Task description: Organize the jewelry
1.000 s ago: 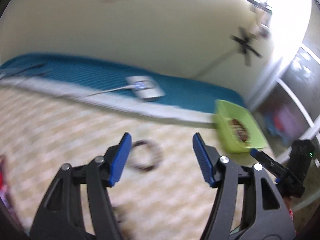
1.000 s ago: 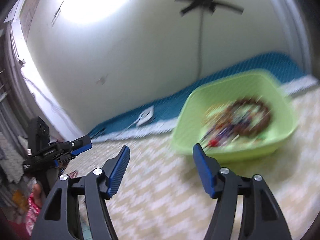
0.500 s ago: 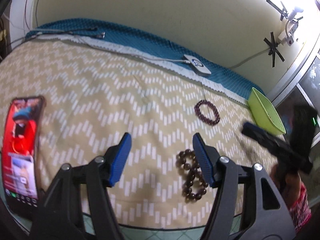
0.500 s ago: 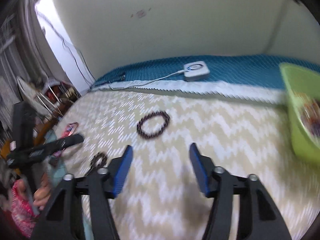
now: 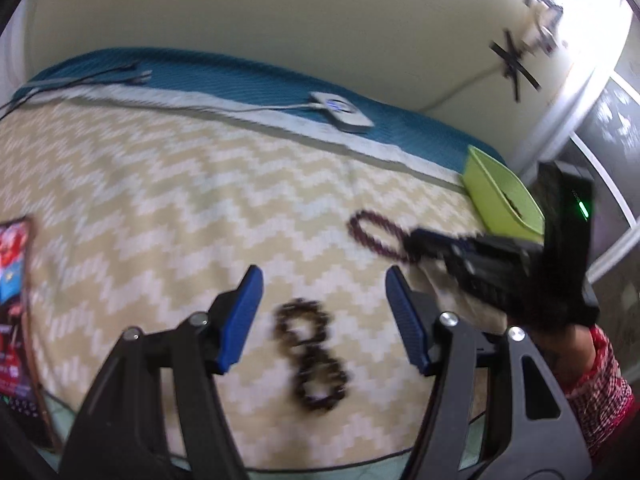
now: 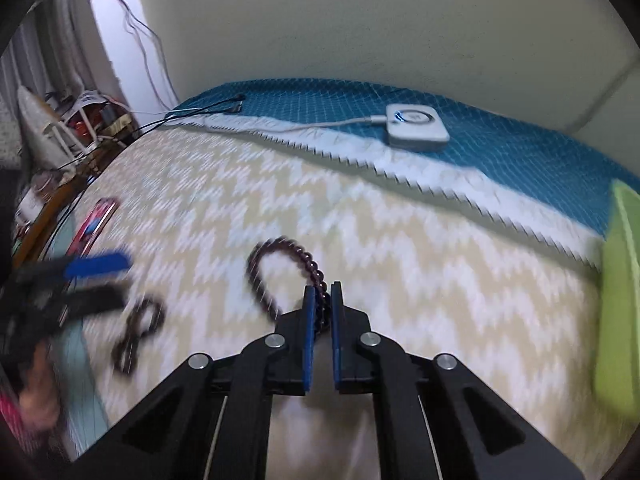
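Note:
A dark purple bead bracelet (image 6: pixel 304 258) lies on the chevron bedspread (image 6: pixel 400 264). My right gripper (image 6: pixel 322 292) is shut on its near side, with beads pinched between the blue pads. The left wrist view shows the same grip (image 5: pixel 416 240) on that bracelet (image 5: pixel 368 236). A brown bead bracelet (image 5: pixel 312 356), twisted into a figure eight, lies near the bed's front edge. My left gripper (image 5: pixel 322 276) hovers open just above it and holds nothing. From the right wrist that gripper (image 6: pixel 116 278) is a blur beside the brown bracelet (image 6: pixel 136 332).
A lime green bin (image 5: pixel 500 200) with jewelry inside stands at the bed's right end (image 6: pixel 616 300). A white charger pad (image 6: pixel 416 126) with its cable rests on the teal sheet by the wall. A phone (image 5: pixel 12 280) lies at the left edge. A person's patterned sleeve (image 5: pixel 600 376) is at lower right.
My right gripper swung from the green bin to the purple bracelet and closed on it. The left gripper turned toward the brown bracelet and sank closer, still open.

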